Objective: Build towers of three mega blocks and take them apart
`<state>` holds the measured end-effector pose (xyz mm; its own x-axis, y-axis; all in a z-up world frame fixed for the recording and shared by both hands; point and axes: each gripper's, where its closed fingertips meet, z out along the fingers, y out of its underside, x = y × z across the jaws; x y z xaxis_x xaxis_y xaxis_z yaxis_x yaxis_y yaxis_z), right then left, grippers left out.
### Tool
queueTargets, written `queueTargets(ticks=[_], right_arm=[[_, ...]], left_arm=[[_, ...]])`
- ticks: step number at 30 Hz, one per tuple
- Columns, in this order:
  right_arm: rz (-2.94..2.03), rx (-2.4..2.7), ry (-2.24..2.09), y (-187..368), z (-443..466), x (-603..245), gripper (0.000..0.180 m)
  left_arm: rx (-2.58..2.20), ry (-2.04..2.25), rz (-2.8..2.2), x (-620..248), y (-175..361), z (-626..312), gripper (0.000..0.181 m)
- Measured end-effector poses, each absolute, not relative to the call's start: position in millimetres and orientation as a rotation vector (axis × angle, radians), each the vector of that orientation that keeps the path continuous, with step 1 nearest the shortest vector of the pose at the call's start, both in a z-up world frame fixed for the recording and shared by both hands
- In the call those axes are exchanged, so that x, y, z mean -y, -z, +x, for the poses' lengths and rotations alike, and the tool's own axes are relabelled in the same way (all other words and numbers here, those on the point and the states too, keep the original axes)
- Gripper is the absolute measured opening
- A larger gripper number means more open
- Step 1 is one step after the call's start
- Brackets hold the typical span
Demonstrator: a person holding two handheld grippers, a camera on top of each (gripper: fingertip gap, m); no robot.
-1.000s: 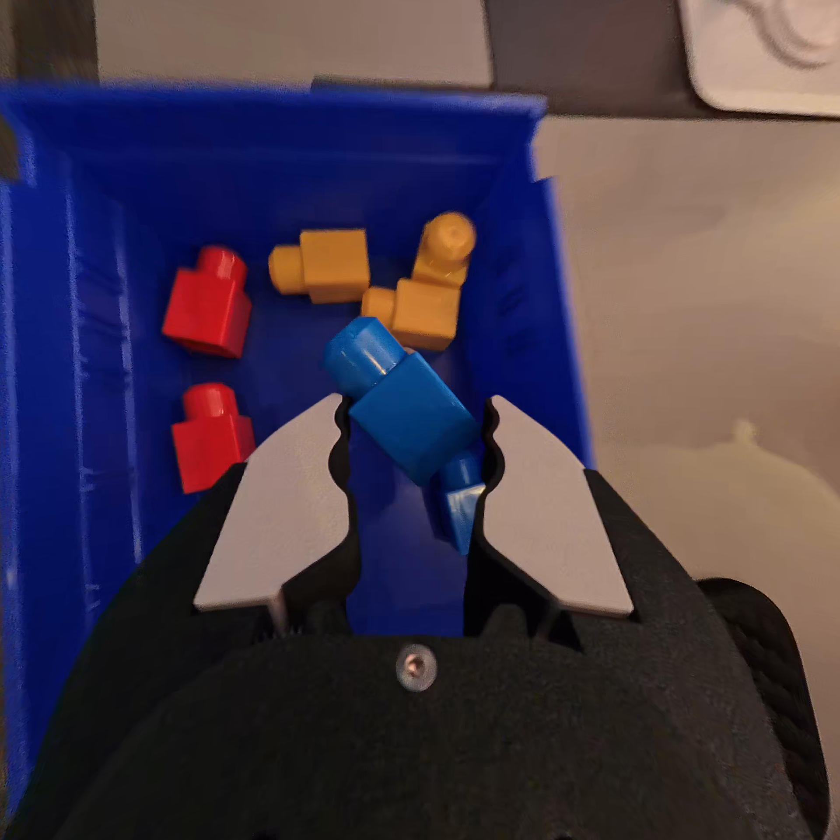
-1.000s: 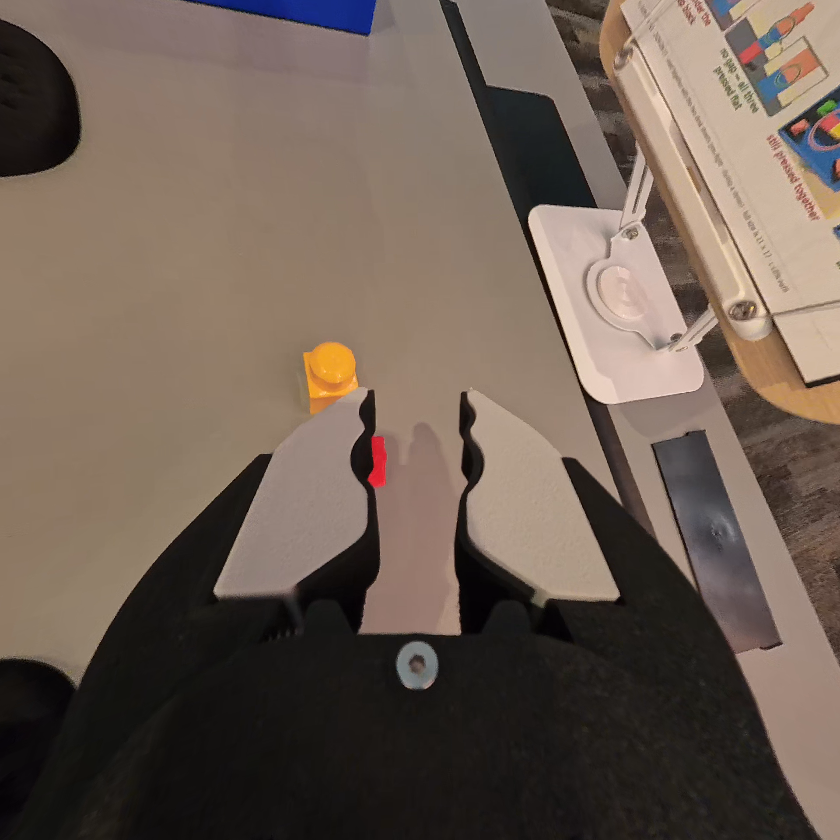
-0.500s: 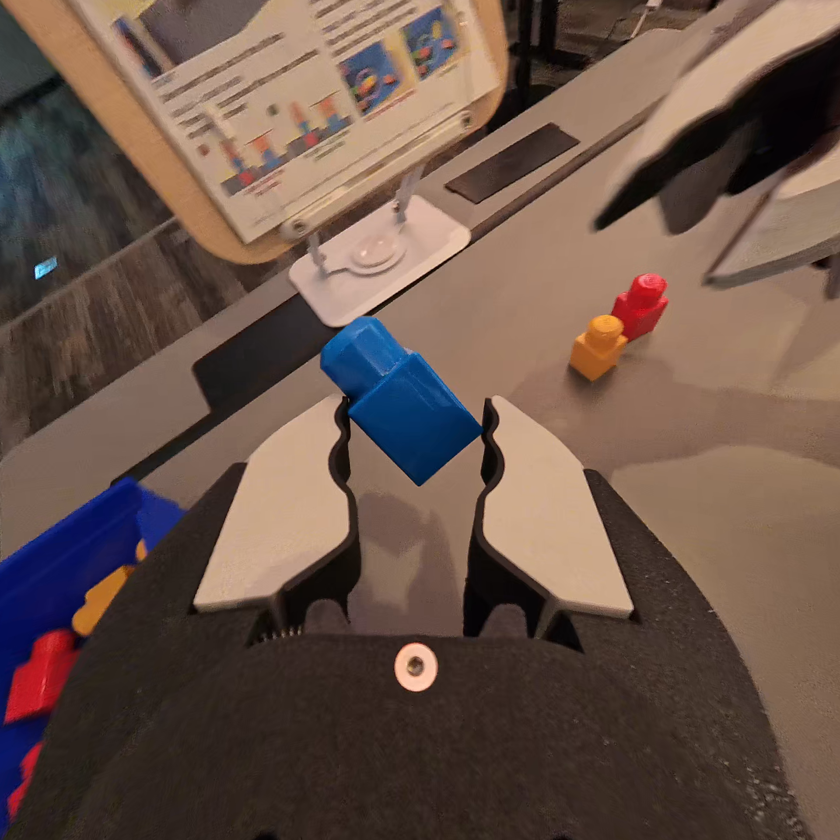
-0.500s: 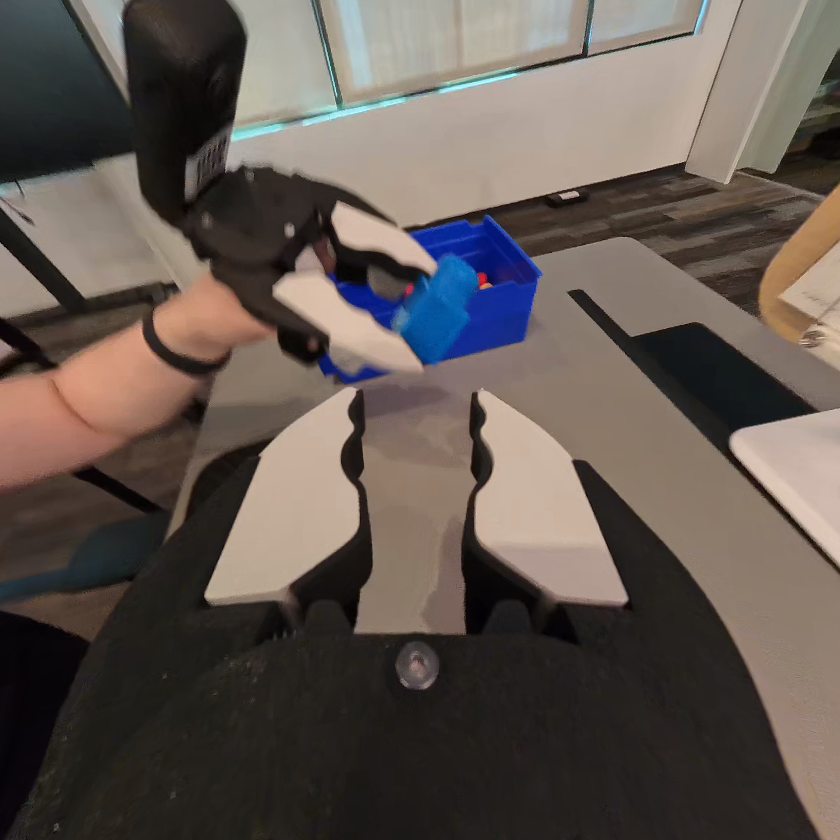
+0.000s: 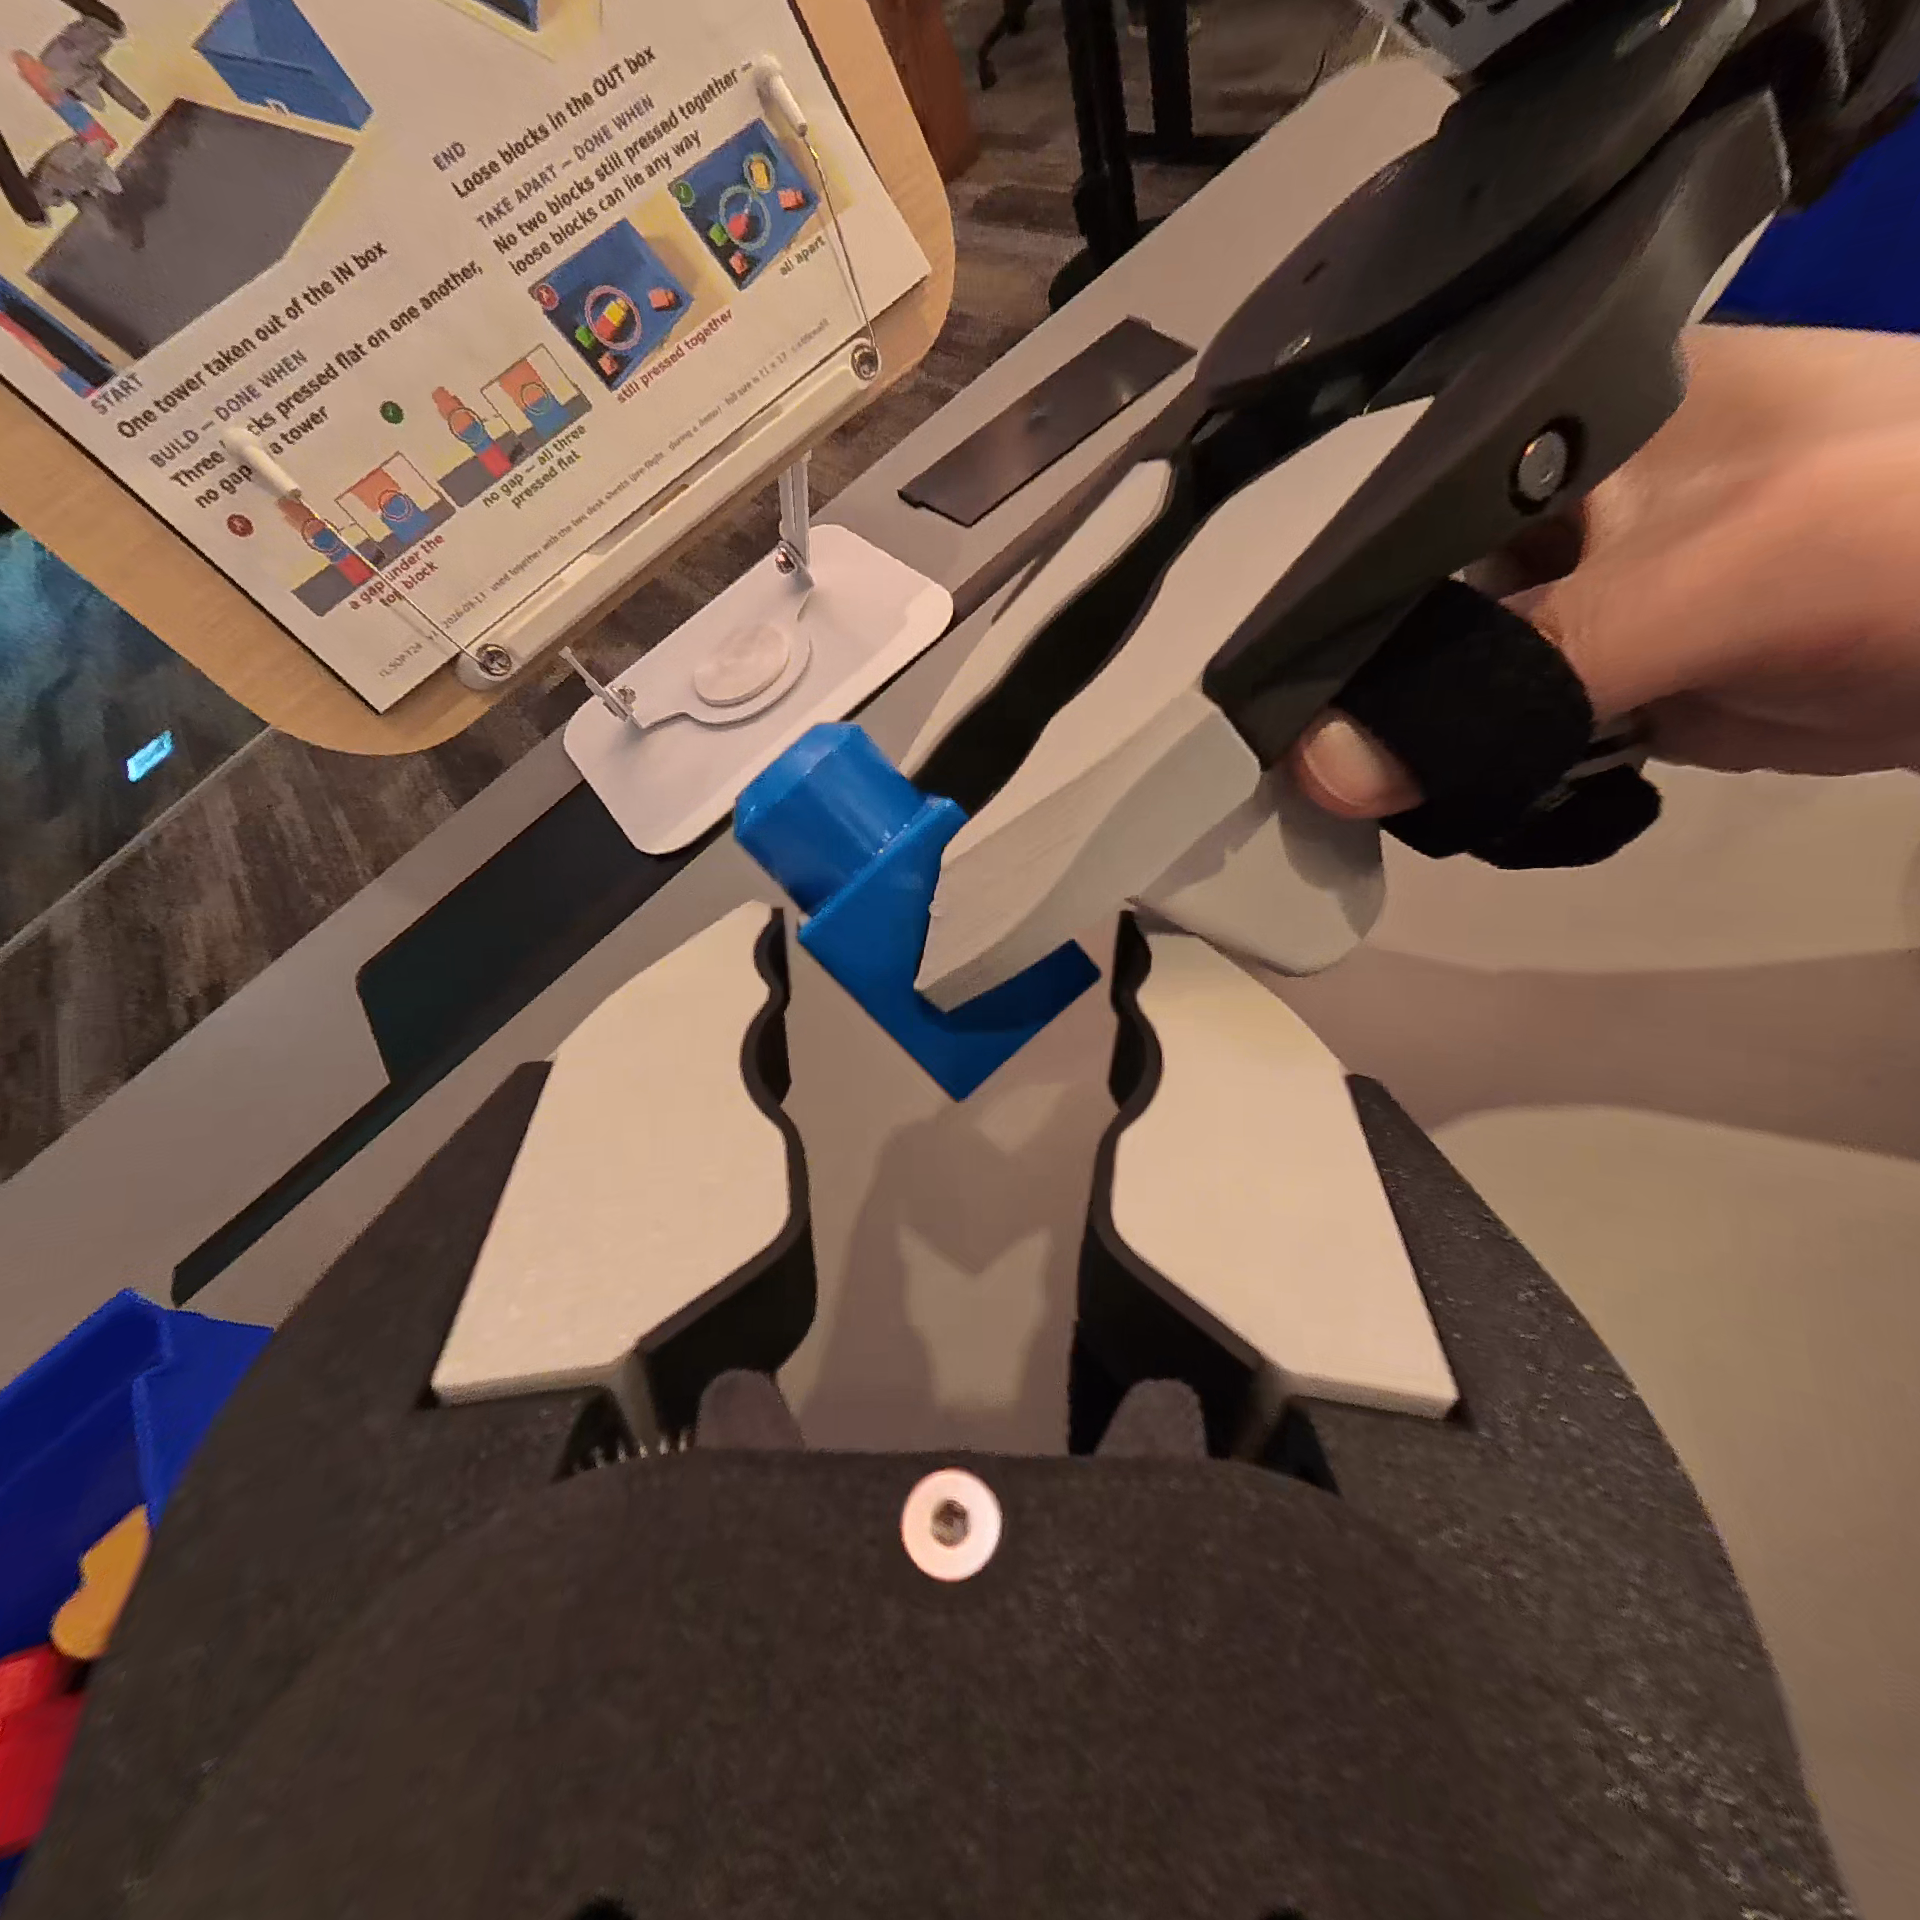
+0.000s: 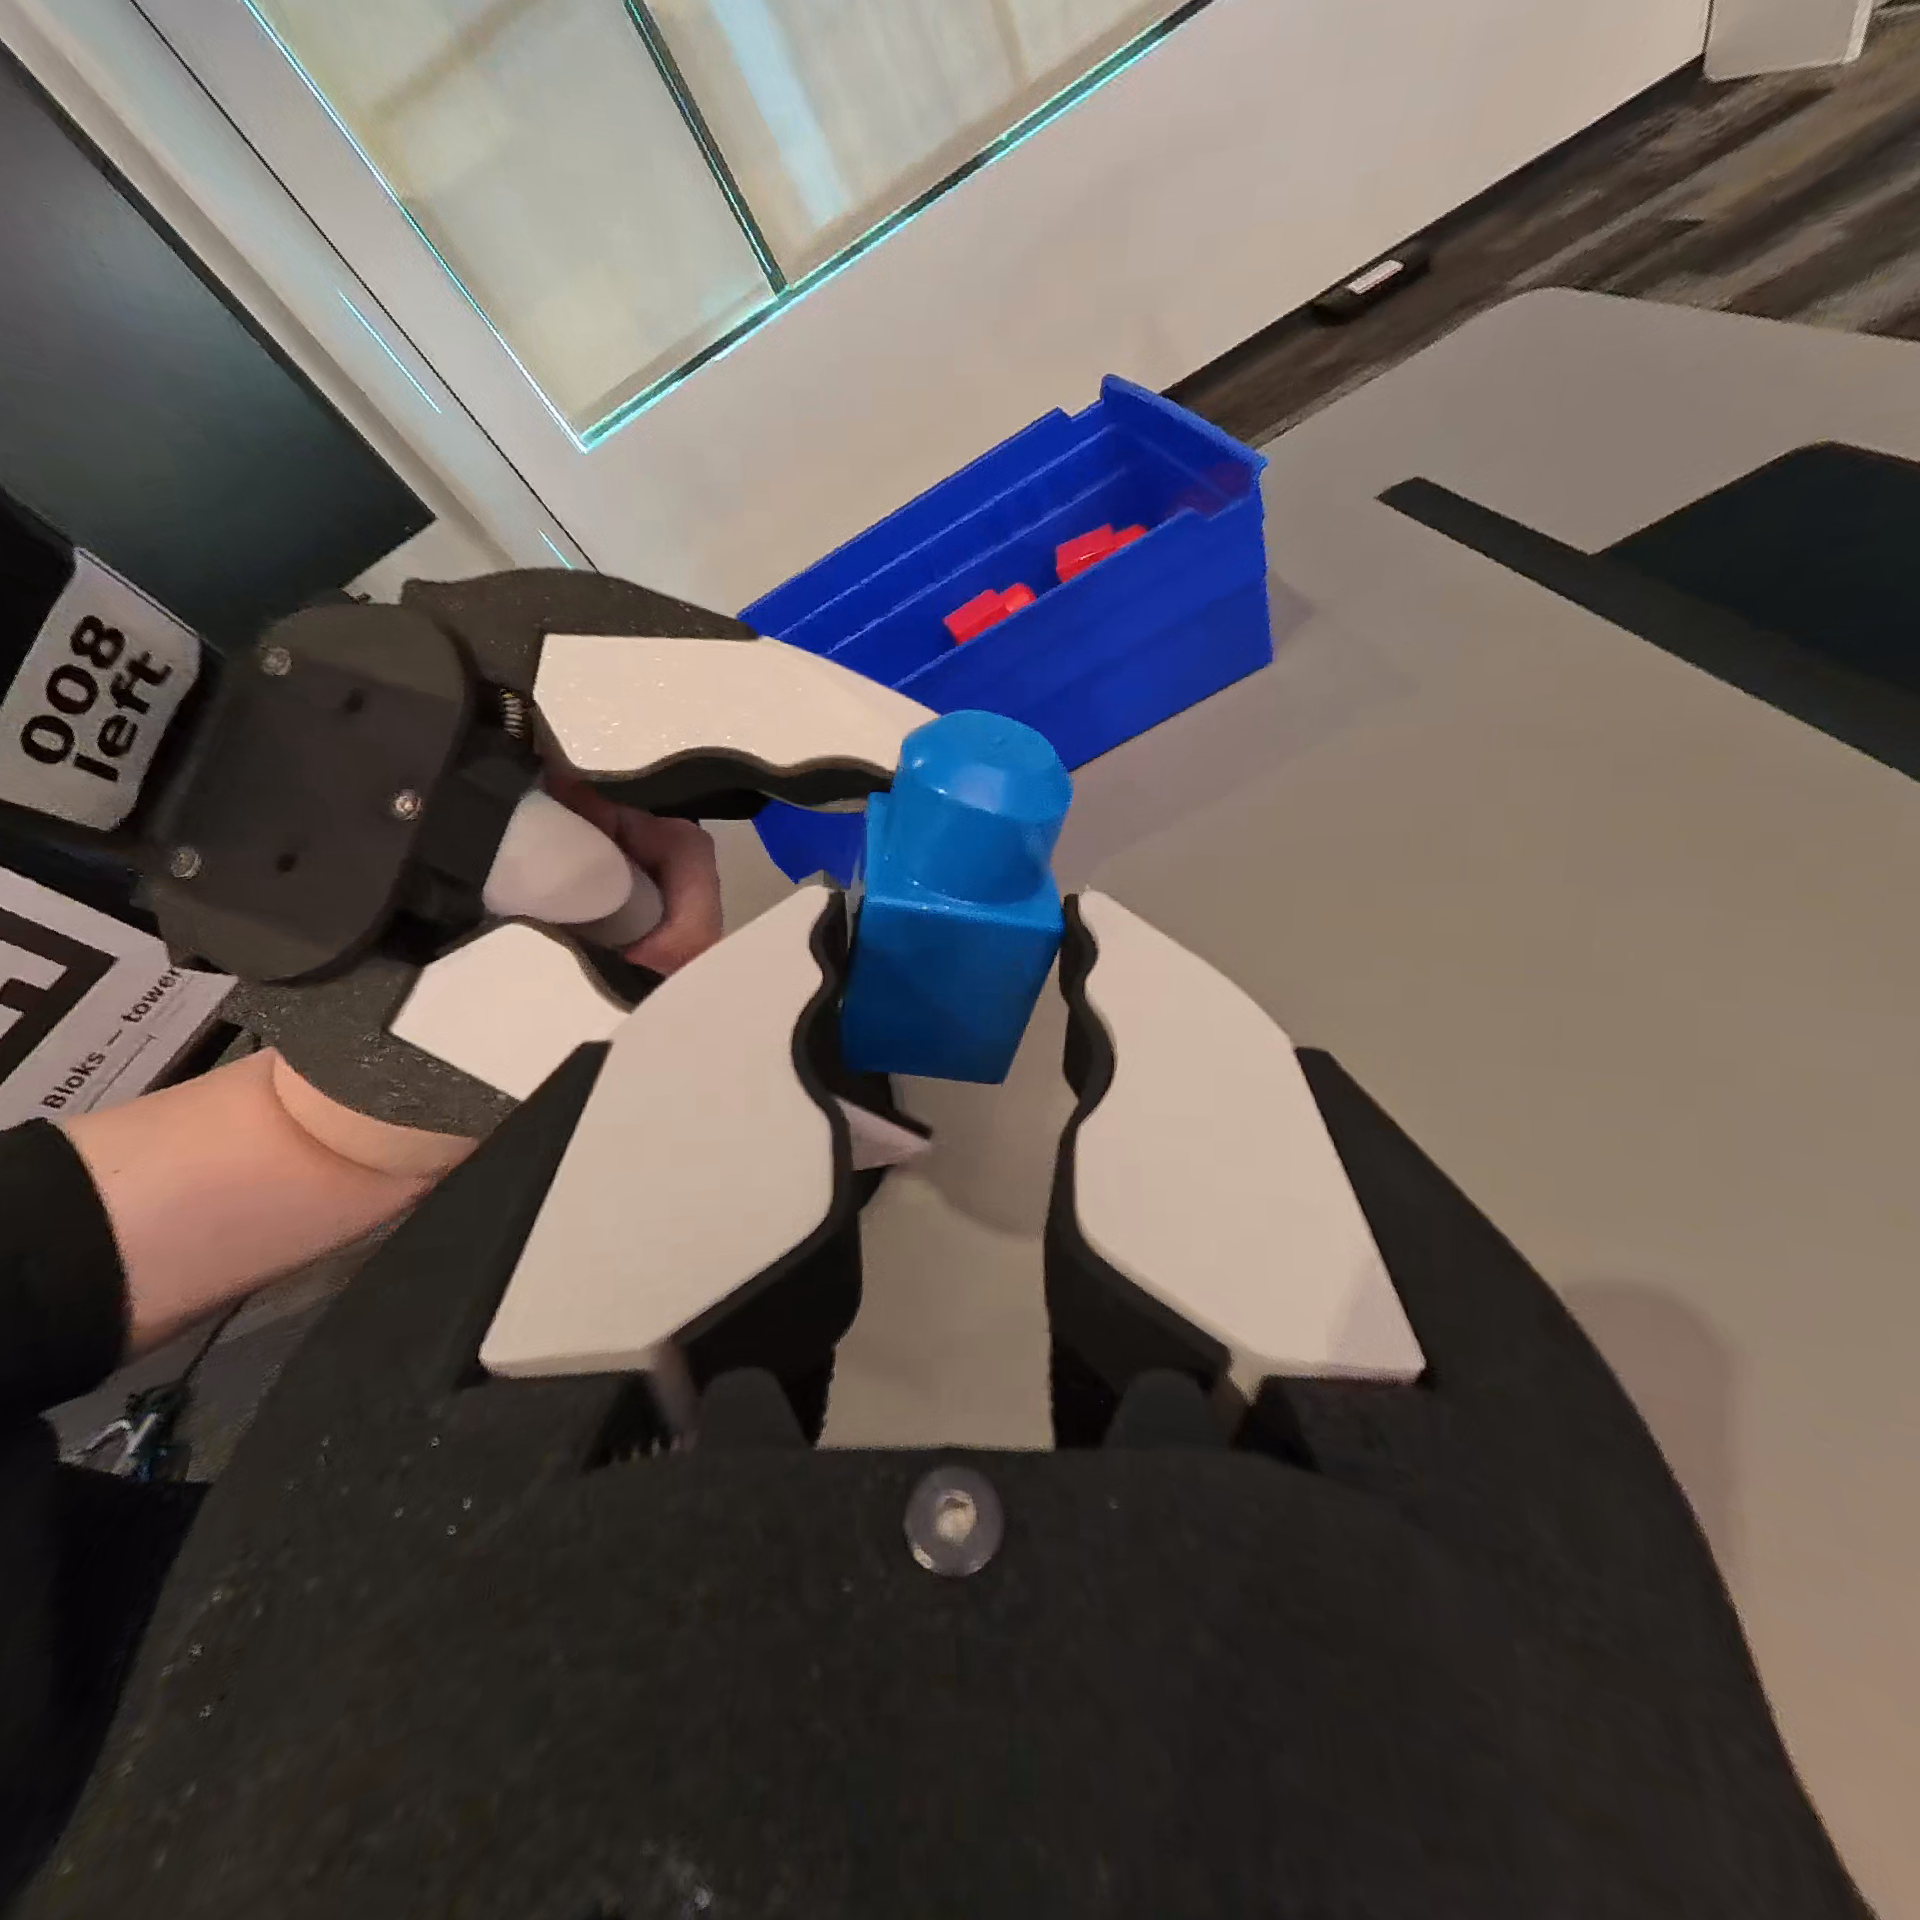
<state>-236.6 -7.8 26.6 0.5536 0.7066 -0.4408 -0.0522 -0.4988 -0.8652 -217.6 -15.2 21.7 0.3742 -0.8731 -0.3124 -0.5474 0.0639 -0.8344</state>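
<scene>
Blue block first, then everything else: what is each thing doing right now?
blue block: up in the air, tilted, pinched by the left gripper
left gripper: shut on the blue block
right gripper: fingers on both sides of the block; can't tell if squeezing
blue bin: on the table, open on top
red blocks: lying loose in the bin
instruction board: propped on its white stand

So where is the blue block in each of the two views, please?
Left wrist view: the blue block sits centre, between the left gripper's fingertips, with the right gripper reaching in from the right.
Right wrist view: the blue block sits centre, between the right gripper's fingertips, stud up.
Shared landmark: the blue bin, bottom left in the left view.
</scene>
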Motion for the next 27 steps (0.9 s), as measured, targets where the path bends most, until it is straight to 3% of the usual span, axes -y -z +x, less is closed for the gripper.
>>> queueTargets(ticks=[5, 10, 20, 24, 27], right_arm=[[-1.683, 0.638, -1.16, -53.3, -230.4, 19.7, 0.038], [-1.467, 0.835, -1.157, -73.4, -235.7, 41.9, 0.038], [-1.369, 0.933, -1.165, -81.4, -238.0, 58.2, 0.038], [-1.394, 0.891, -1.128, -88.0, -230.7, 55.7, 0.053], [-1.433, 0.914, -1.109, -88.9, -230.5, 60.3, 0.053]], left_arm=[[-1.247, 0.767, -1.682, 33.3, -23.6, -219.7, 0.065], [-1.167, 1.305, -1.578, 57.8, -56.3, -220.3, 0.048], [-1.219, 1.309, -1.476, 69.2, -64.0, -220.4, 0.037], [-1.252, 1.173, -1.477, 65.1, -59.2, -221.5, 0.036], [-1.288, 1.119, -1.465, 68.5, -57.4, -219.7, 0.036]])
